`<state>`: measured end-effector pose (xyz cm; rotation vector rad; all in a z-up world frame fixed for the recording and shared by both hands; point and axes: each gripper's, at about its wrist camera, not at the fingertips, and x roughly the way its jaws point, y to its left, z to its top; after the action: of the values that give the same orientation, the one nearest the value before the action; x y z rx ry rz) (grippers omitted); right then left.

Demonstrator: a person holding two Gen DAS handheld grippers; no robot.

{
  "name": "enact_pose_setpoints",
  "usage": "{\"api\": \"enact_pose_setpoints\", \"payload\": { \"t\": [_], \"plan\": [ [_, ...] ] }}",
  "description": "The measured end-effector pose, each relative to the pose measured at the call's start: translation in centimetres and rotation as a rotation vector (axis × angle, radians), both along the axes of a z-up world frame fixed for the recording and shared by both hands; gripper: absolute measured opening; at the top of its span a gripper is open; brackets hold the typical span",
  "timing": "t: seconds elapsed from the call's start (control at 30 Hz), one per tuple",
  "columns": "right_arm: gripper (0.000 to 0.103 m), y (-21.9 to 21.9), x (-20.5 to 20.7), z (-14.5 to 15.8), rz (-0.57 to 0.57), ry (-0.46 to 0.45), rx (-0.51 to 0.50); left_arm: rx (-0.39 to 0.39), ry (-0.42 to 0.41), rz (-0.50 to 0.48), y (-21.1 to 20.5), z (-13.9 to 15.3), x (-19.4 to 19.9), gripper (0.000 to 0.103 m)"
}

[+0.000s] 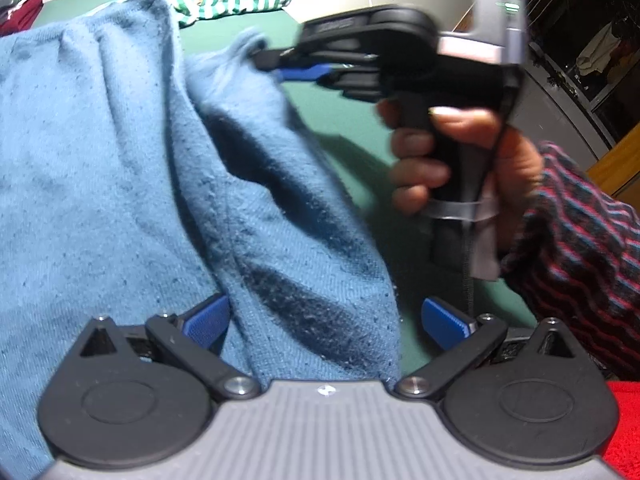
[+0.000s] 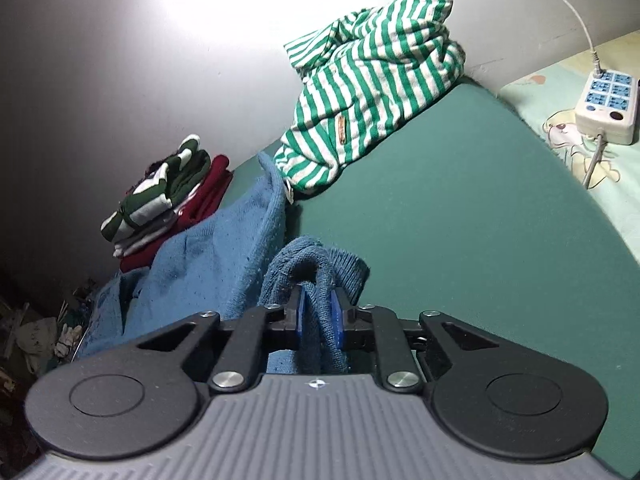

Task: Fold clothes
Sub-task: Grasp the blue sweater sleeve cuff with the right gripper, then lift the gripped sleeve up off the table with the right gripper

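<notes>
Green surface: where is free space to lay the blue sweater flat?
Bare green surface lies between the striped green-white garment, the power strip and the blue sweater. Crowded: left, by the folded stack.

Each gripper (image 2: 318, 316) had black linkage arms, silver screws (image 2: 228, 380), blue ribbed pads (image 1: 444, 322) and a grey ridged body; the sleeve (image 1: 580, 248), frame right, was striped red-and-dark.

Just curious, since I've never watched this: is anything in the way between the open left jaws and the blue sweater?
Nothing visible. The blue sweater already lies between the open left gripper pads, while the right gripper pinches a bunched edge.
</notes>
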<state>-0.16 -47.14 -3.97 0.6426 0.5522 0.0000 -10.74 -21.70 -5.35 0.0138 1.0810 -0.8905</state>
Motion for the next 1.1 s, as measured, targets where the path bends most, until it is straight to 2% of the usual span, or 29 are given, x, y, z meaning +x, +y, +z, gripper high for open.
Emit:
{"api": "enact_pose_setpoints", "payload": {
  "t": [0.13, 0.3, 0.53, 0.63, 0.67, 0.73, 0.8, 0.87, 0.97, 1.03, 1.1],
  "plan": [
    [0.014, -1.5, -2.7, 2.0, -0.099, -0.043, 0.012, -0.008, 0.008, 0.0, 1.0, 0.2, -0.8, 0.102],
    [0.013, -2.2, -6.2, 4.7, -0.218, -0.063, -0.085, -0.009, 0.011, -0.03, 1.3, 0.6, -1.8, 0.102],
    [0.01, -0.9, -9.0, 6.7, -0.276, -0.044, -0.276, -0.011, -0.023, -0.092, 0.8, 1.5, -2.3, 0.102],
    [0.011, 0.6, -8.4, 6.2, -0.244, 0.016, -0.419, -0.007, -0.013, -0.11, 0.6, 1.3, -2.5, 0.102],
    [0.013, 1.1, -8.3, 5.7, -0.237, 0.034, -0.463, -0.004, -0.009, -0.116, 0.5, 1.2, -2.6, 0.102],
    [0.028, 1.7, -7.6, 4.4, -0.167, 0.084, -0.491, 0.001, -0.003, -0.126, -1.2, 0.9, -2.6, 0.102],
    [0.033, 1.3, -8.0, 3.6, -0.124, 0.081, -0.402, 0.006, -0.006, -0.135, -1.6, 0.8, -3.3, 0.102],
    [0.032, 0.1, -9.2, 3.7, -0.116, 0.034, -0.282, 0.01, -0.012, -0.136, -2.0, 0.5, -3.9, 0.102],
    [0.032, -3.0, -11.2, 4.0, -0.212, -0.003, -0.173, 0.005, -0.006, -0.121, -2.0, 0.3, -3.2, 0.102],
    [0.027, -5.0, -11.2, 3.3, -0.267, 0.068, -0.144, 0.005, -0.007, -0.111, -2.0, 0.0, -2.6, 0.102],
    [0.024, -6.4, -10.5, 2.2, -0.277, 0.136, -0.155, 0.013, -0.022, -0.096, -3.7, -0.1, 0.1, 0.102]
  ]
}}
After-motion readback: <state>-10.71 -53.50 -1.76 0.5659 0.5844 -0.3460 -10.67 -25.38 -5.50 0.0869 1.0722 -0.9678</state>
